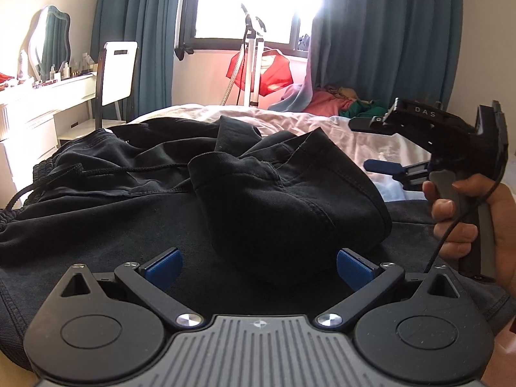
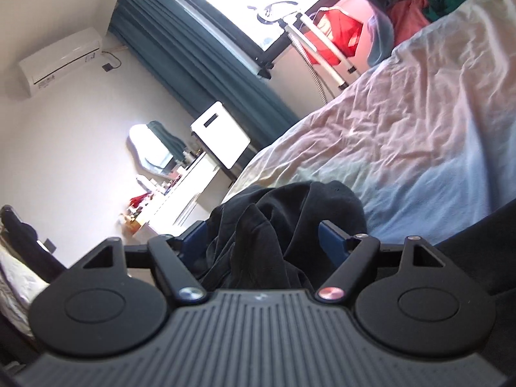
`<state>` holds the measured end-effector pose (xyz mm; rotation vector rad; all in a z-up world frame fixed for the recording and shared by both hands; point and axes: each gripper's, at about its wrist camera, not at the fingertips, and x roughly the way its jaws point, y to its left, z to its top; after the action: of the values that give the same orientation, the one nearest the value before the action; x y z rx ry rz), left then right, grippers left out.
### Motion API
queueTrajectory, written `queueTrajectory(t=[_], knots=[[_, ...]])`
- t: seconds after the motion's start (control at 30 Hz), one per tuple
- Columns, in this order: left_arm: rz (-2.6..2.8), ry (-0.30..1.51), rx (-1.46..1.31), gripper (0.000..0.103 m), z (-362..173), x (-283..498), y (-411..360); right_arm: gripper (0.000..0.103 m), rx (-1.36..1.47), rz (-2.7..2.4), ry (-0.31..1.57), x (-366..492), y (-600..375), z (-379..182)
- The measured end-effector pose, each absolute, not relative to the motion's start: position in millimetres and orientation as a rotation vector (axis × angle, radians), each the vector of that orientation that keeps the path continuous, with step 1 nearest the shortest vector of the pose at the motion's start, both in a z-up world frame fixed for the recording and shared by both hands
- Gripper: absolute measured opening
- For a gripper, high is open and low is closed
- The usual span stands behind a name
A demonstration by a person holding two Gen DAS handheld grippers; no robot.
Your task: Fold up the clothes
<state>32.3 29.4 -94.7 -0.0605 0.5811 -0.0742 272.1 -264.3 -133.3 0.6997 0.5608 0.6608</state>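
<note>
On the bed (image 1: 371,129), one black garment (image 1: 161,187); two hand-held grippers (image 1: 258,267) (image 2: 262,238) gape empty.

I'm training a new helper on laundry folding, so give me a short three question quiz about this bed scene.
1. True or false: the left gripper is clamped on the black garment.
2. Which colour is the garment hanging by the window? A green, B red, C white.
3. What does the black garment lie on?

Key
1. False: its jaws stand open, with a fold of the cloth between them.
2. B, the red garment.
3. The bed, on its pale crumpled sheet.
</note>
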Motion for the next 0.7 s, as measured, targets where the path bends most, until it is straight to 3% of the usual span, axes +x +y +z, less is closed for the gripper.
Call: queueTrajectory(t=[0.07, 0.17, 0.23, 0.57, 0.7], knots=[[-0.081, 0.591, -0.064, 0.103, -101, 39, 30, 0.078, 0.701, 0.730, 0.619, 292, -252, -146], [-0.079, 0.617, -0.062, 0.103, -111, 48, 29, 0.051, 0.571, 0.810, 0.707, 303, -219, -157], [-0.079, 0.635, -0.071, 0.103, -115, 53, 29, 0.014, 0.440, 0.776, 0.684, 298, -204, -151], [-0.114, 0.633, -0.048, 0.103, -118, 50, 21, 0.010, 0.617, 0.268, 0.228, 306, -333, -28], [-0.131, 0.618, -0.023, 0.103, -117, 51, 14, 0.010, 0.601, 0.022, 0.153, 324, -402, -3]])
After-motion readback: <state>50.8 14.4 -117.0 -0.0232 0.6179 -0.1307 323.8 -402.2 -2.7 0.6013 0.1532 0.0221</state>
